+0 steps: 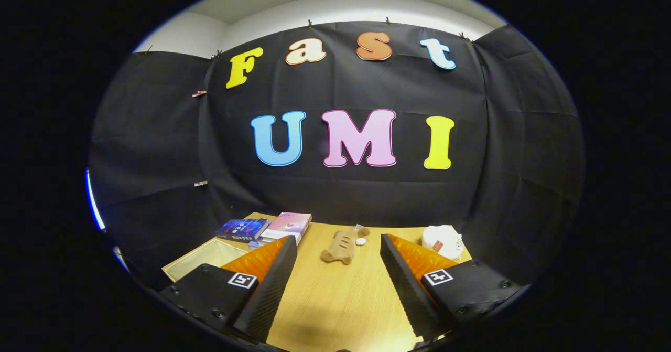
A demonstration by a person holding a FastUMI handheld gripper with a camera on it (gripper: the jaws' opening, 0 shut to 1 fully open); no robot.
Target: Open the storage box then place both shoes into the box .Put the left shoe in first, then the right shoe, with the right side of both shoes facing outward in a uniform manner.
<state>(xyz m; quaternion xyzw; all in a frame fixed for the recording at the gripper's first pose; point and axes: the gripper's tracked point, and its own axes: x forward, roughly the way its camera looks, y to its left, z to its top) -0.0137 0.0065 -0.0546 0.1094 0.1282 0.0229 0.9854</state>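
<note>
From my seat the claw (338,284) stands wide open, its two wedge-shaped fingers (270,284) spread well apart with nothing between them but bare tabletop. Their inner faces carry a fine ribbed texture, and each finger base bears a small square marker. They hover above a table (341,310) of pale wood-grain laminate, smooth and matte.

Just beyond the gap between the fingers, slightly toward the left one, lies a tan plush toy (342,245), soft and lumpy, with stubby limbs and small white patches at its far end. Beyond the right finger, partly hidden by it, sits a rounded white plush (442,238) with a small tag on its front.

Beside and behind the left finger I see the storage box (196,260), a shallow rectangular tray shape with a cream rim, its top open toward me; the finger covers its near right corner, and I cannot see its contents in full. Further out past that finger lie flat, glossy books (264,227), one dark blue, one pink, stacked and overlapping near the table's far edge against the black cloth wall.
</note>
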